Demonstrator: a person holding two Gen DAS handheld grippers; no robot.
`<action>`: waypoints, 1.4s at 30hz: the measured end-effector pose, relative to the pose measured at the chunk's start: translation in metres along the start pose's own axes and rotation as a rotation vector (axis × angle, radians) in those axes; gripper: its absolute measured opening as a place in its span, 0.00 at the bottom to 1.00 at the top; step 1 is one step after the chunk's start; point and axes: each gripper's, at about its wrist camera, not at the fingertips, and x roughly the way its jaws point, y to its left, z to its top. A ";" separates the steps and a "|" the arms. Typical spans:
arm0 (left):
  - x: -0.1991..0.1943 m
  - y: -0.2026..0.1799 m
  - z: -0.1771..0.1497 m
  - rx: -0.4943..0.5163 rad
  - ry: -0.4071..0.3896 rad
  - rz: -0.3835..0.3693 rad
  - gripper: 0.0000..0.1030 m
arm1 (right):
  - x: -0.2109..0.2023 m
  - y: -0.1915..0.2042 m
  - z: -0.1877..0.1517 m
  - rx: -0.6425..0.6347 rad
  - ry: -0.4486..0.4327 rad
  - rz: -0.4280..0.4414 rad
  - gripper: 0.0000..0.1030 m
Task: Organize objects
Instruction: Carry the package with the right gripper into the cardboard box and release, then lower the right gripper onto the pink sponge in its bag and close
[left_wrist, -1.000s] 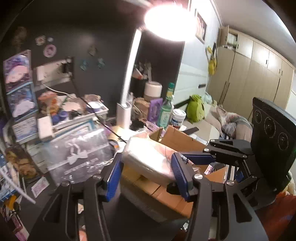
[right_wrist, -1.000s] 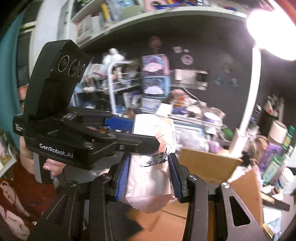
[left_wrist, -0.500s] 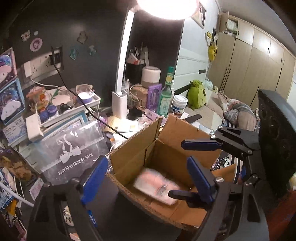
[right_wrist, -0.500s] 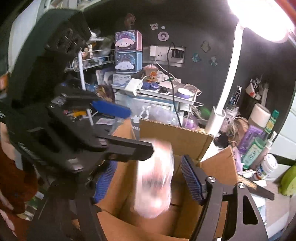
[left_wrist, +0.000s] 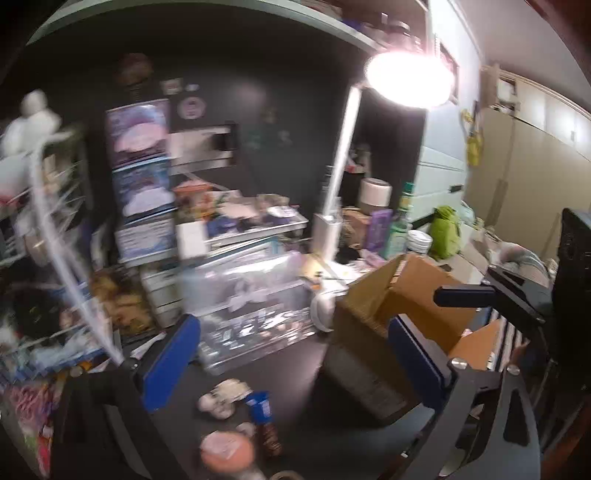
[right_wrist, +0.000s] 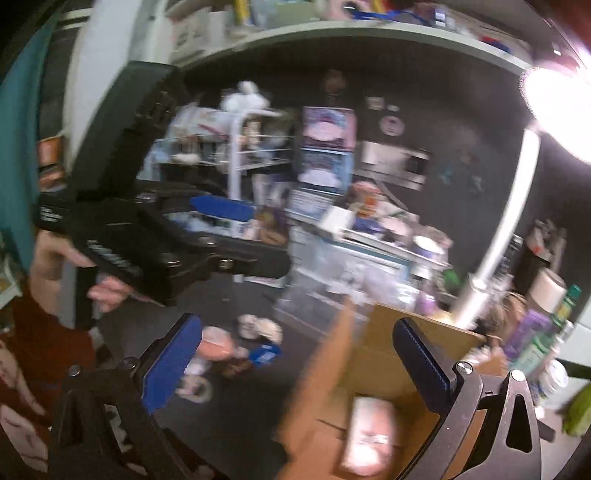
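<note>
An open cardboard box (left_wrist: 402, 295) stands on the dark desk, also in the right wrist view (right_wrist: 373, 354). A pink-white plastic packet (right_wrist: 367, 435) lies inside it. My left gripper (left_wrist: 295, 365) is open and empty, to the left of the box, above small items: a pale figurine (left_wrist: 221, 398), a blue-capped bottle (left_wrist: 262, 413) and a pink round object (left_wrist: 227, 450). My right gripper (right_wrist: 299, 365) is open and empty, above the box's left wall. The left gripper (right_wrist: 236, 236) shows in the right wrist view at left. Both views are blurred.
A clear plastic case (left_wrist: 247, 306) sits behind the small items. A white lamp post (left_wrist: 340, 177), bottles (left_wrist: 399, 229) and a white jar (left_wrist: 419, 242) stand behind the box. Wire racks (left_wrist: 48, 229) and stacked boxes (left_wrist: 142, 184) fill the left.
Both grippers let go of the packet, which now lies in the box. Both grippers swung left, away from the box, toward the small items on the desk.
</note>
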 end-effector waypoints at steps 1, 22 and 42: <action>-0.004 0.007 -0.006 -0.010 -0.004 0.015 0.99 | 0.004 0.008 0.002 -0.007 0.001 0.014 1.00; -0.046 0.132 -0.129 -0.197 0.032 0.204 0.99 | 0.203 0.064 -0.062 0.516 0.453 0.318 1.00; -0.052 0.166 -0.158 -0.258 0.046 0.209 0.99 | 0.263 0.089 -0.061 0.344 0.522 0.004 0.71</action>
